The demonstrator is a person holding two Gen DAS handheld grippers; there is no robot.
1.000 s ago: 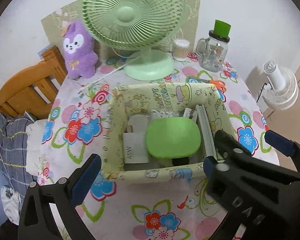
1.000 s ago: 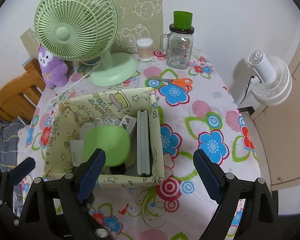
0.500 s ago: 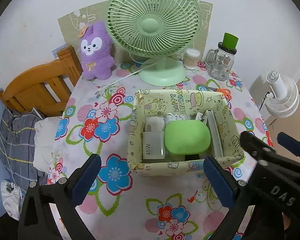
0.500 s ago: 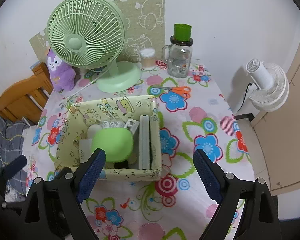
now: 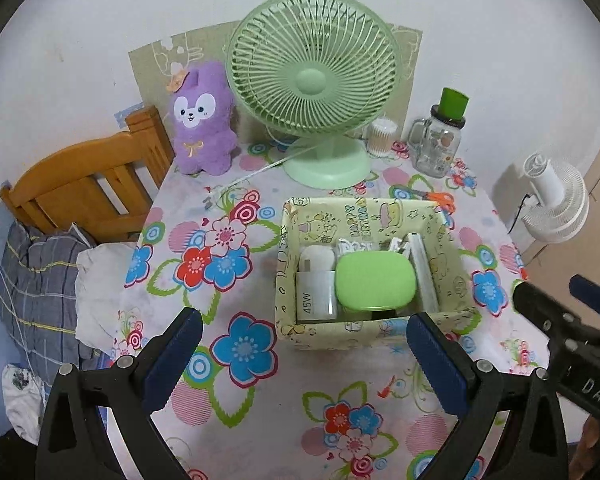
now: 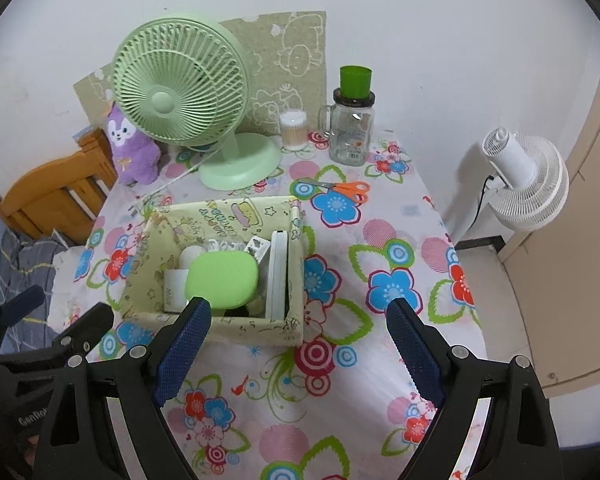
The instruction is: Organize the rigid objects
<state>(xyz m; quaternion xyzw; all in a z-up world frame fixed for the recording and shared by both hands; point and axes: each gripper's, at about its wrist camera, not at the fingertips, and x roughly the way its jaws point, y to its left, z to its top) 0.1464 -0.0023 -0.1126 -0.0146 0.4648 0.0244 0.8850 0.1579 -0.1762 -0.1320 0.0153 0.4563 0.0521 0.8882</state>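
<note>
On the flowered surface (image 5: 260, 400), near its middle: a pale yellow cartoon-print box (image 5: 368, 332), open at the top, packed with rigid items. Inside, a rounded green case (image 5: 374, 282) lying on top, a white block marked 45W (image 5: 315, 298) at its left, a small white rounded piece (image 5: 317, 259) behind that, a flat pale slab standing on edge (image 5: 424, 272) against the right wall. Same box (image 6: 220, 320) from the right wrist view, with the green case (image 6: 222, 276) and the upright slab (image 6: 278, 272) clearly inside

Ahead of and below both tools, the box; long axis of the slab running away from the cameras, roughly in line with the fingers. Left hand-held gripper (image 5: 300, 360) spread wide, nothing between its blue pads, box sitting just right of its centre line. Right hand-held gripper (image 6: 300, 344) also spread wide and empty, box off toward its left finger. Neither touching the box. Judged from this: left hand slightly better lined up on the box, right hand better placed for whatever lies loose to the right

Further out on the surface: orange-handled scissors (image 6: 342, 189) beyond the box, apparently the one loose rigid item not yet put away. Behind, a green desk fan (image 5: 312, 80), a purple plush toy (image 5: 202, 120), a cotton swab tub (image 6: 293, 130), a glass mug jar with green cap (image 6: 352, 120). Off the surface, a wooden chair (image 5: 84, 184) at left, a white fan (image 6: 528, 188) at right
</note>
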